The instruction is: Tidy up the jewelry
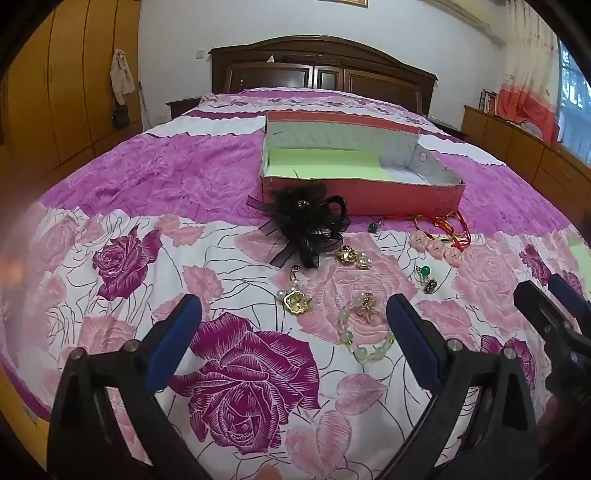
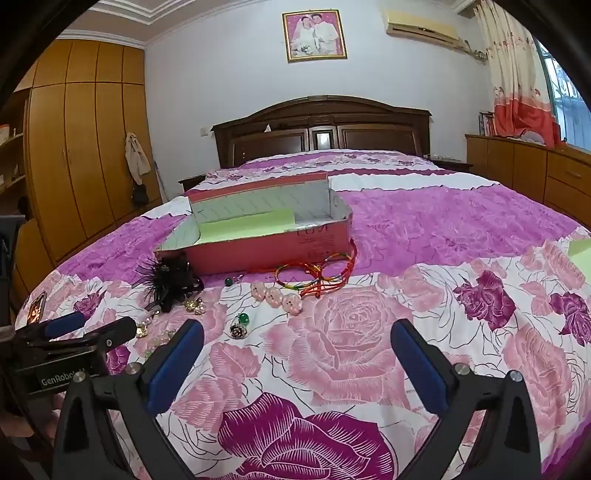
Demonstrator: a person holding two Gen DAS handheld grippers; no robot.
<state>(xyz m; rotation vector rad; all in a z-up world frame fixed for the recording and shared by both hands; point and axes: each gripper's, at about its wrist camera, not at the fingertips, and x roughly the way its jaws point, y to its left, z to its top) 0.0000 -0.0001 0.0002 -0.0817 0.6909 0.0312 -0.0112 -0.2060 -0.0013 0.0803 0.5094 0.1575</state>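
A rose-print bedspread [image 1: 240,369] carries an open pink box [image 1: 362,192]. In front of the box lie a black hair bow [image 1: 306,225], red cord bracelets [image 2: 317,275] and a pale bead bracelet [image 1: 360,334]. Left gripper [image 1: 293,317] and right gripper [image 2: 297,343] hover nearer the camera, jaws wide apart, empty.

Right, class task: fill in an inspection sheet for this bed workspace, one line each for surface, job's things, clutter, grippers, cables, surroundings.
Surface: floral bedspread, smooth.
Job's things: open pink box holding green paper only; in front lie a black hair bow, gold earrings, bead bracelet, pink flower beads, red cord bracelets, green-stone pieces.
Clutter: nothing seen.
Grippers: left hand-held gripper open, empty; right hand-held gripper open, empty.
Cables: nothing seen.
Surroundings: headboard, wardrobe, framed photo.
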